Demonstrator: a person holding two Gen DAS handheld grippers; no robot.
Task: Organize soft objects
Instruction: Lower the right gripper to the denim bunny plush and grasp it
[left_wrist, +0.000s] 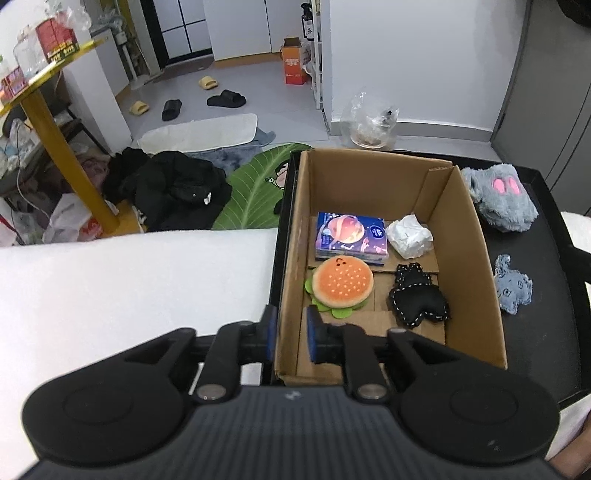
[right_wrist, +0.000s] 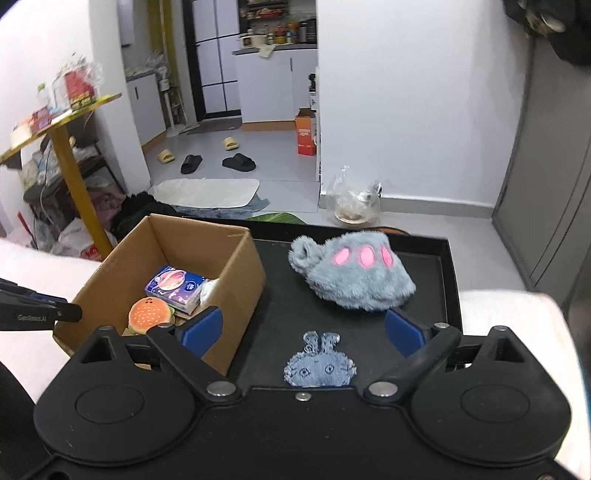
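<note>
A cardboard box (left_wrist: 476, 266) stands on a black tray (left_wrist: 546, 266). In it lie a burger plush (left_wrist: 341, 282), a black stitched plush (left_wrist: 419, 297), a tissue pack (left_wrist: 351, 236) and a white wad (left_wrist: 408, 236). My left gripper (left_wrist: 290, 334) straddles the box's near left wall, its pads a narrow gap apart. On the tray right of the box lie a grey furry paw plush (right_wrist: 351, 275) and a small blue fabric toy (right_wrist: 319, 363). My right gripper (right_wrist: 303, 332) is open and empty, just above the blue toy. The box also shows in the right wrist view (right_wrist: 236, 280).
A white cushion (left_wrist: 129, 288) lies left of the tray. On the floor beyond are black clothes (left_wrist: 173, 188), a green leaf mat (left_wrist: 258, 184), slippers and a plastic bag (left_wrist: 369, 125). A yellow-legged table (left_wrist: 48, 122) stands at far left.
</note>
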